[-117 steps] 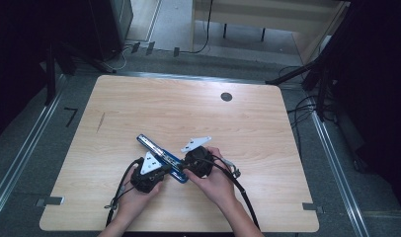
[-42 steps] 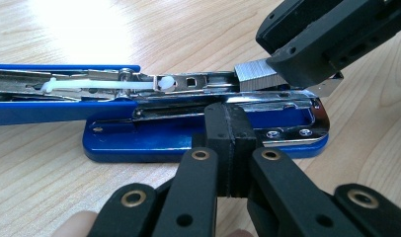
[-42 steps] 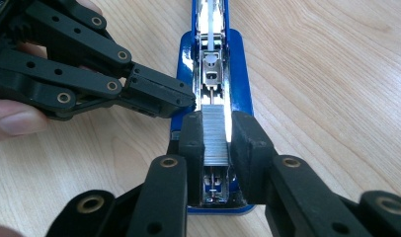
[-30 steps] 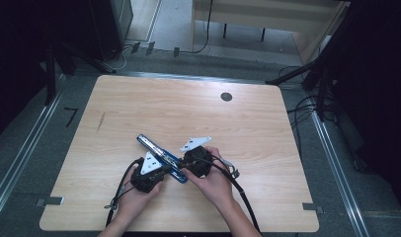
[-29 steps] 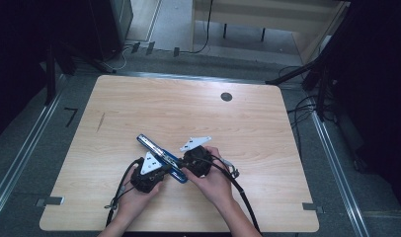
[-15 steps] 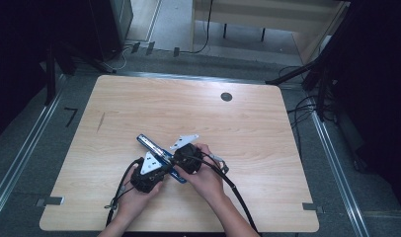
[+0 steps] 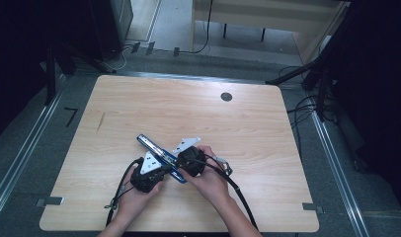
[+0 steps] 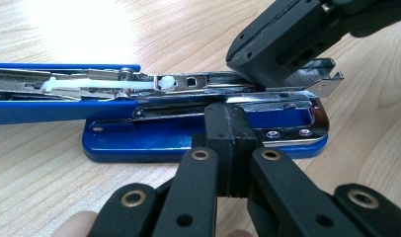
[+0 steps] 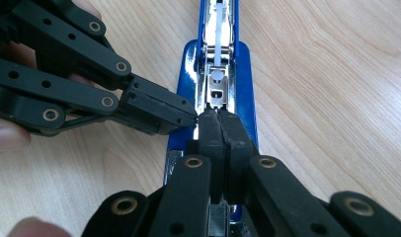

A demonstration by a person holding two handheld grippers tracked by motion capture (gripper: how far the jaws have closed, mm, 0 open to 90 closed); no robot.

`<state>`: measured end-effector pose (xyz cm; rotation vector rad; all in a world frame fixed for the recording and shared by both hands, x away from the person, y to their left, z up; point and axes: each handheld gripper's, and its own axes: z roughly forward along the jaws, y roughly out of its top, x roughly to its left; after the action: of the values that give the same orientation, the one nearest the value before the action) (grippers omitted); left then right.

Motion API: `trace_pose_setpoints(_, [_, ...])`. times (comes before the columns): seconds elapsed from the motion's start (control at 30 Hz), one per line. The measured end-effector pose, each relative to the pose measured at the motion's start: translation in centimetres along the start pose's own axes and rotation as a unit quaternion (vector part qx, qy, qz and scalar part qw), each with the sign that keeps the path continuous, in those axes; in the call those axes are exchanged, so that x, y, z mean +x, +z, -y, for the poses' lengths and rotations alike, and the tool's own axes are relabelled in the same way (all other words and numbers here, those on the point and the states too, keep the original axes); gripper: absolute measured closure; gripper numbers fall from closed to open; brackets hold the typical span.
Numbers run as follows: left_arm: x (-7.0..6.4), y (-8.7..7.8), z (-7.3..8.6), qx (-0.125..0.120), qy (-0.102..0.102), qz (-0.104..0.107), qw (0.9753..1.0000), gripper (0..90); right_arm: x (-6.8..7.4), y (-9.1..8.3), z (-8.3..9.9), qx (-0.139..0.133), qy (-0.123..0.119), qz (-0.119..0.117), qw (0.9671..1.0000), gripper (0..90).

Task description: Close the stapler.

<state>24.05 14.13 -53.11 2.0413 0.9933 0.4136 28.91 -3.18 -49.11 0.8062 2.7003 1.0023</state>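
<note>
High view: blue stapler [image 7: 159, 158] lies diagonally on the counter [image 7: 248, 133], near the front edge and left of centre. Left gripper [image 7: 148, 173] sits at its near side, right gripper [image 7: 190, 162] at its near end, so both hands crowd the same end. Top arm looks swung open, magazine exposed; likely a reload or jam-clearing job.

Left gripper view: stapler [image 8: 198, 113] runs across the frame, base flat on the counter. Left fingers [image 8: 228, 133] are clenched pad to pad with nothing between them, tips pressed against the side of the base just under the chrome rail. Reads as a brace, stopping the body sliding sideways. Right gripper [image 8: 282, 39] comes down on the rail from above.

Right gripper view: looking along the magazine [image 9: 218, 74], white pusher visible in the channel. Right fingers [image 9: 220, 133] are also clenched empty, tips resting on the rear of the rail, probably to push or hold it down. Left gripper [image 9: 159, 116] touches the base from the side.
</note>
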Motion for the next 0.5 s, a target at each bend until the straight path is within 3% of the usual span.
trace_pose_setpoints(0.13, [0.4,-0.1,0.0,-0.002,-0.016,0.004,0.9999,90.0,-0.2,0.1,-0.1,-0.003,0.002,-0.001,1.0000,89.8])
trace_pose_setpoints(0.3, [2.0,-0.6,0.0,-0.011,-0.051,0.007,0.9986,90.0,-0.5,-0.1,-0.8,-0.033,0.013,-0.012,0.9993,90.0])
trace_pose_setpoints(0.43, [3.7,-1.5,0.0,-0.015,-0.066,-0.021,0.9975,90.0,-0.5,-0.2,-1.6,-0.042,0.025,-0.023,0.9985,90.0])
trace_pose_setpoints(0.5, [4.7,-1.9,0.2,-0.020,-0.087,-0.034,0.9954,90.0,-0.6,-0.3,-2.1,-0.048,0.024,-0.027,0.9982,90.0])
